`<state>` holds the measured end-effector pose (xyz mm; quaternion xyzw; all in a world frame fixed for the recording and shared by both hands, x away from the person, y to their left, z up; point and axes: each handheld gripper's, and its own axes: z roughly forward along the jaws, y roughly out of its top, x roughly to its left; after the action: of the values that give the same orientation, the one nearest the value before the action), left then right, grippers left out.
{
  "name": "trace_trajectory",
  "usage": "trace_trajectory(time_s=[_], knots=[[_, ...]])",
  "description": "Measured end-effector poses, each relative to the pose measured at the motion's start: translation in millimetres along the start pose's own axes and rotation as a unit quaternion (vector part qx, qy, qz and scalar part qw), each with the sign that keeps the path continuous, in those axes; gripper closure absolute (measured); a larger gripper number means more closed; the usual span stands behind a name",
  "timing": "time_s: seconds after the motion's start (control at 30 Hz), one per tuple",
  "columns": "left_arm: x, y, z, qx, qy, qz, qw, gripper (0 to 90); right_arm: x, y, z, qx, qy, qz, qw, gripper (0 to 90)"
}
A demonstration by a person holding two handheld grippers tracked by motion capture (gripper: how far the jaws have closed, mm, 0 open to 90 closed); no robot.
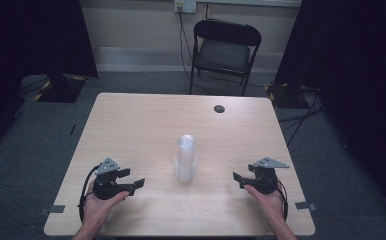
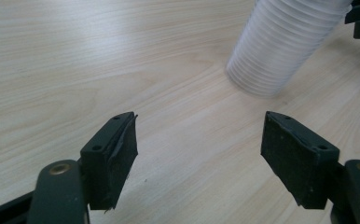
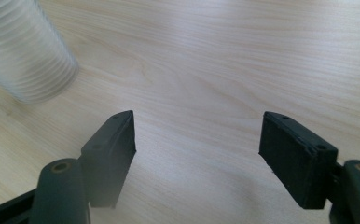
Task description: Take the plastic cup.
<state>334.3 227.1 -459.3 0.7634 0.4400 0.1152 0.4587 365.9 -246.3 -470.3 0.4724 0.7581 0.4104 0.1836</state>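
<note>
A stack of clear cups (image 1: pixel 185 159) is standing upside down near the middle of the worktop (image 1: pixel 131 125), between the two hands. The left claw (image 1: pixel 133 184) is resting at about 8 o'clock from it, jaws spread wide and holding nothing; the right claw (image 1: pixel 238 180) is sitting at about 4 o'clock, equally wide and empty. Likely the reach is just beginning. To do it well, one claw should be steadying the stack low while the other is closing gently on the top cup, since thin plastic crushes easily.

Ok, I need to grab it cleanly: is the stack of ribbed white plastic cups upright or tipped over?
Upright. The stack of ribbed white plastic cups stands mouth-down on the pale wooden table, rising straight with its base flat.
</note>
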Motion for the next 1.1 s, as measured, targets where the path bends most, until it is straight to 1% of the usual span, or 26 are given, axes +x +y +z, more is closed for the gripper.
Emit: trace_trajectory(time_s=[0.07,0.13,0.17,0.2,0.3,0.33,0.37,0.4,0.43,0.47,0.5,0.53,0.6,0.63,0.67,0.7,0.73,0.77,0.8,0.83,0.87,0.9,1.0,1.07,1.1], knots=[[-0.4,1.0,0.1,-0.002,-0.007,-0.001,1.0000,25.7,-1.1,-0.6,-0.1,0.000,0.003,0.004,1.0000,26.9],[-2.0,2.2,0.8,-0.007,-0.011,-0.002,0.9999,25.6,-3.1,-1.3,-0.8,-0.001,0.012,0.018,0.9998,26.9],[-2.0,2.2,0.8,-0.007,-0.011,-0.002,0.9999,25.6,-3.1,-1.3,-0.8,-0.001,0.012,0.018,0.9998,26.9],[-2.5,2.9,0.9,-0.006,-0.013,-0.001,0.9999,25.4,-4.4,-1.3,-1.3,-0.004,0.019,0.026,0.9995,26.9],[-6.3,7.3,1.8,-0.010,-0.024,0.004,0.9996,25.2,-2.6,-1.4,-1.8,-0.001,0.019,0.017,0.9997,27.0],[-6.3,7.3,1.8,-0.010,-0.024,0.004,0.9996,25.2,-2.1,-2.0,-1.5,0.001,0.022,0.019,0.9996,27.0],[-8.4,8.8,1.7,-0.012,-0.028,0.009,0.9995,25.2,-2.1,-2.0,-1.5,0.001,0.022,0.019,0.9996,27.0],[-14.1,11.6,1.7,-0.015,-0.034,0.016,0.9992,25.3,-1.1,-3.0,-1.1,0.005,0.027,0.018,0.9995,27.0],[-14.1,11.6,1.7,-0.015,-0.034,0.016,0.9992,25.7,-1.1,-3.0,-1.1,0.005,0.027,0.018,0.9995,27.0],[-21.1,14.3,2.1,-0.012,-0.040,0.030,0.9987,25.7,0.7,-2.7,-1.4,0.007,0.028,0.014,0.9995,27.0],[-21.1,14.3,2.1,-0.012,-0.040,0.030,0.9987,25.7,0.7,-2.7,-1.4,0.007,0.028,0.014,0.9995,27.0],[-25.1,16.0,2.4,-0.013,-0.043,0.038,0.9983,25.7,1.9,-2.4,-1.9,0.005,0.029,0.009,0.9995,26.9],[-32.4,19.4,3.6,-0.019,-0.049,0.042,0.9977,25.5,4.8,-3.5,-3.7,0.007,0.027,0.004,0.9996,26.9],[-32.4,19.4,3.6,-0.019,-0.049,0.042,0.9977,25.3,5.5,-4.1,-4.4,0.009,0.029,0.004,0.9995,26.9],[-36.8,22.1,4.6,-0.017,-0.054,0.045,0.9974,24.3,6.6,-4.3,-5.6,0.008,0.030,0.005,0.9995,26.9],[-36.8,22.1,4.6,-0.017,-0.054,0.045,0.9974,22.8,7.7,-4.3,-6.7,0.007,0.028,0.004,0.9996,26.9],[-40.6,25.3,4.7,-0.021,-0.059,0.046,0.9970,22.7,8.5,-3.9,-7.6,0.005,0.028,0.003,0.9996,26.9],[-40.6,25.3,4.7,-0.021,-0.059,0.046,0.9970,22.7,8.5,-3.9,-7.6,0.005,0.028,0.003,0.9996,26.9],[-42.8,30.3,4.2,-0.026,-0.065,0.052,0.9962,22.5,9.8,-2.9,-8.7,0.002,0.027,0.002,0.9996,26.9],[-42.8,30.3,4.2,-0.026,-0.065,0.052,0.9962,21.7,9.8,-2.9,-8.7,0.002,0.027,0.002,0.9996,26.9],[-44.8,36.1,3.3,-0.036,-0.068,0.053,0.9956,20.9,10.7,-1.8,-8.6,-0.001,0.028,-0.001,0.9996,26.2],[-45.6,39.4,3.0,-0.036,-0.065,0.055,0.9957,20.9,10.9,-1.6,-8.6,-0.004,0.031,-0.002,0.9995,25.8],[-47.1,46.1,2.8,-0.043,-0.066,0.059,0.9951,19.4,11.6,-1.3,-8.5,-0.005,0.030,-0.006,0.9995,25.8],[-48.9,53.9,4.5,-0.049,-0.071,0.061,0.9944,18.2,11.9,-1.7,-8.1,-0.002,0.033,-0.006,0.9994,25.8],[-51.2,58.9,6.7,-0.048,-0.070,0.067,0.9941,17.3,11.8,-1.9,-7.6,0.001,0.034,-0.004,0.9994,25.8]])
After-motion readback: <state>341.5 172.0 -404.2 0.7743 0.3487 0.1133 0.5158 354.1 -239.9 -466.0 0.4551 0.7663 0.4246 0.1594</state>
